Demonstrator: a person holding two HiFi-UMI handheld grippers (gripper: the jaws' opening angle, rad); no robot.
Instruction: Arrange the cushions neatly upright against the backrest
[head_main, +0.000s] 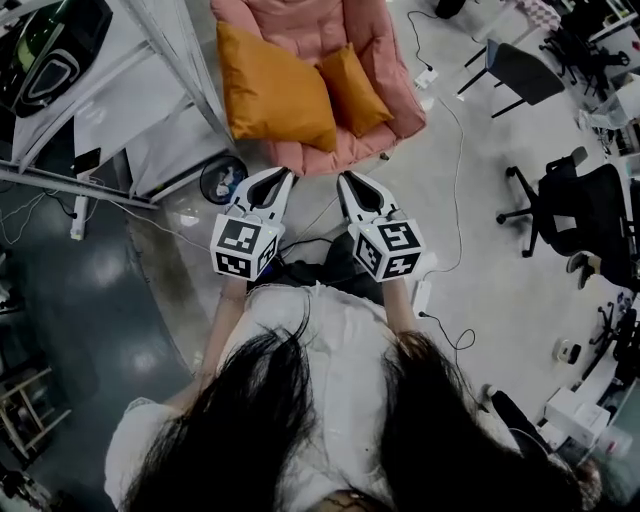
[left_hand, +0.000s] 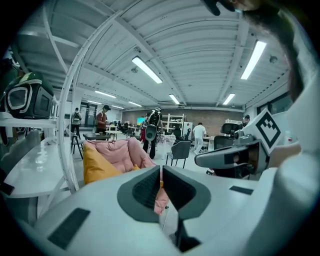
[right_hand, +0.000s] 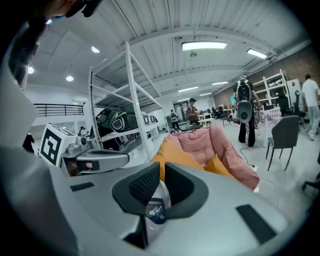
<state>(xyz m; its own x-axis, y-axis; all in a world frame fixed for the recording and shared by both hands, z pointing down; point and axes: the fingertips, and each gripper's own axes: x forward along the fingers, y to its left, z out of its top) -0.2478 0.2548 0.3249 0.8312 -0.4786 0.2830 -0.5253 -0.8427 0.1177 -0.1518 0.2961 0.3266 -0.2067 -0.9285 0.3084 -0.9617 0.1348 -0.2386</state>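
Note:
A pink padded chair (head_main: 372, 40) stands ahead of me on the floor. A large orange cushion (head_main: 272, 88) leans on its left side and a small orange cushion (head_main: 353, 88) lies at its middle. Both hand-held grippers hover short of the chair's front edge, side by side. My left gripper (head_main: 283, 180) is shut with nothing in it, and my right gripper (head_main: 347, 182) is shut and empty too. The chair (left_hand: 117, 152) and large cushion (left_hand: 97, 169) show beyond the left gripper (left_hand: 161, 170); the right gripper (right_hand: 162, 171) points at the large cushion (right_hand: 172, 152) and chair (right_hand: 220, 145).
White shelving (head_main: 120, 100) with a dark helmet-like device (head_main: 55, 50) stands left of the chair. A round dark object (head_main: 221, 180) lies on the floor by the left gripper. Cables (head_main: 455, 180) run right of the chair, with black office chairs (head_main: 580, 215) beyond. People stand far off (left_hand: 150, 127).

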